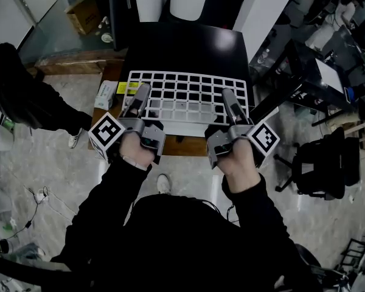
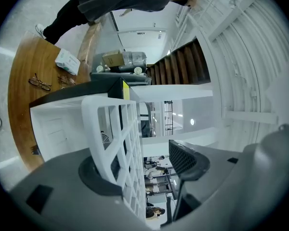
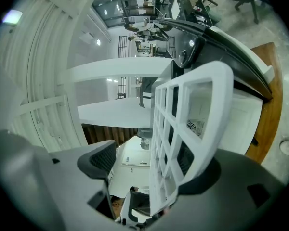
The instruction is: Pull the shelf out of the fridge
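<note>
Lying almost wholly forward of the fridge, the shelf shows in the head view as a white grid with its near edge at the fingers of both grippers. The left gripper and the right gripper each reach over that edge, one toward either near corner.

Left gripper view: the shelf edge stands between the fingers and rests against one of them. The other pad stands clear of it. Fingers wide, no grip. Beyond the fingertips lie the fridge's white inside and black top.

Right gripper view: same finding. The shelf edge is between the fingers and against one, and the opposite pad is well off it. Fingers wide, nothing clamped.

Judgement: the pull looks largely done, as the shelf is nearly clear of the fridge. Whether its far edge still sits inside cannot be told. If it does, what remains is to close on the near edge again and draw the last part free.
</note>
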A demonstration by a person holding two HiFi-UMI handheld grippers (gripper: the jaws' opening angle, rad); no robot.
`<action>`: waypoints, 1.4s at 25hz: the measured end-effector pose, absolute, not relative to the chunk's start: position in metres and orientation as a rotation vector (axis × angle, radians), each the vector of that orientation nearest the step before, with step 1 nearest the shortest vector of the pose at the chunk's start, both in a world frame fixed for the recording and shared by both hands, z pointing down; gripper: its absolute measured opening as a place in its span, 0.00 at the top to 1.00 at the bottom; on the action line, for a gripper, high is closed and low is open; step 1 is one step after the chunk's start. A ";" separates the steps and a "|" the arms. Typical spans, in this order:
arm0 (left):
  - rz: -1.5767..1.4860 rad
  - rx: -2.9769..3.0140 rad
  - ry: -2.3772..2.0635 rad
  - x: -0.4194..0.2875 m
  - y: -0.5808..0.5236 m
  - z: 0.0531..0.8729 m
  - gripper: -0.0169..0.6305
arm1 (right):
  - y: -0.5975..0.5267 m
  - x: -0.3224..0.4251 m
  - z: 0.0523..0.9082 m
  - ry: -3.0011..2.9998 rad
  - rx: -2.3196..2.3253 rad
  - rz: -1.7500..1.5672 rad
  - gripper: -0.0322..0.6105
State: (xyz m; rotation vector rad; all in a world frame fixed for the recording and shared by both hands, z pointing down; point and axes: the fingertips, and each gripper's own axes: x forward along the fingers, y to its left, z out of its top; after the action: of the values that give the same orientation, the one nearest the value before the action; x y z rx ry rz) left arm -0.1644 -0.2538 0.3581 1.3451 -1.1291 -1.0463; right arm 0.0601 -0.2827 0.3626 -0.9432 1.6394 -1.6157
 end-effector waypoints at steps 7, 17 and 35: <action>-1.054 1.391 -1.134 -0.164 -0.255 0.354 0.49 | -0.281 0.055 0.365 1.654 -0.936 -1.627 0.36; -1.045 1.485 -1.162 -0.164 -0.250 0.351 0.44 | -0.277 0.052 0.373 1.674 -0.946 -1.614 0.35; -0.611 1.849 -1.420 -0.133 -0.147 0.444 0.38 | -0.176 0.083 0.435 2.204 -1.036 -1.211 0.36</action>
State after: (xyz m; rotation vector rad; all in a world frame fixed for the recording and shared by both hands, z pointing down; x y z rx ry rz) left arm -0.1335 -0.1474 0.4440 1.8490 -1.4203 -0.6112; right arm 0.0834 -0.1763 0.4346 -1.0356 2.2044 -1.2108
